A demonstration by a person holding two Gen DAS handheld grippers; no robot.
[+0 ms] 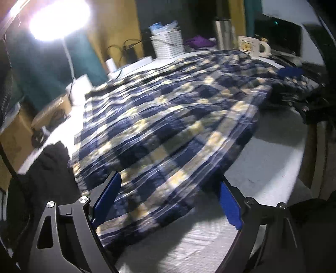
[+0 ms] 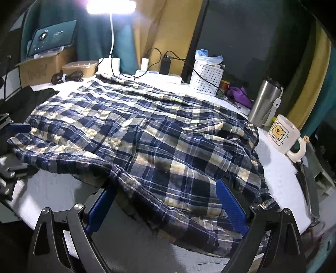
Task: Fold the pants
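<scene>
- The surface (image 2: pixel 279 168) is white with a soft, towel-like nap; behind it stand ochre walls, teal fabric and a dark panel, under a glaring lamp (image 2: pixel 111 4) on a thin white stem.
- Far left in the right view: a tablet (image 2: pixel 52 37) propped on a cardboard box (image 2: pixel 42 65), a black garment (image 2: pixel 23 100), a coiled black cable (image 2: pixel 67 76) and a lidded brown tub (image 2: pixel 80 67).
- The pants (image 2: pixel 147 134), crinkled cotton in navy, white and pale-yellow plaid, lie spread flat over most of the surface; their near edge hangs off the front rim, and a seamed hem bunches just ahead of the right tool.
- Behind them sit white chargers on a power strip (image 2: pixel 159 77), then a slotted white plastic basket (image 2: pixel 206 78), a purple cloth (image 2: pixel 241 95), a brushed-steel tumbler (image 2: pixel 264 100) and a glossy cream mug (image 2: pixel 283 132) with a bear picture, touching no cloth.
- Left tool (image 1: pixel 168 196): blue ribbed pads spread wide, plaid cloth lying between and under them, neither pad pressing on it.
- Right tool (image 2: pixel 166 198): jaws apart as well, the hanging pant edge between them, ungripped.
- The left view is motion-blurred and glare-washed, showing the pants from their left end with the right tool's blue pad (image 1: pixel 290 72) beyond the far edge; only the sharp right view shows the tablet, the box and the chargers.
</scene>
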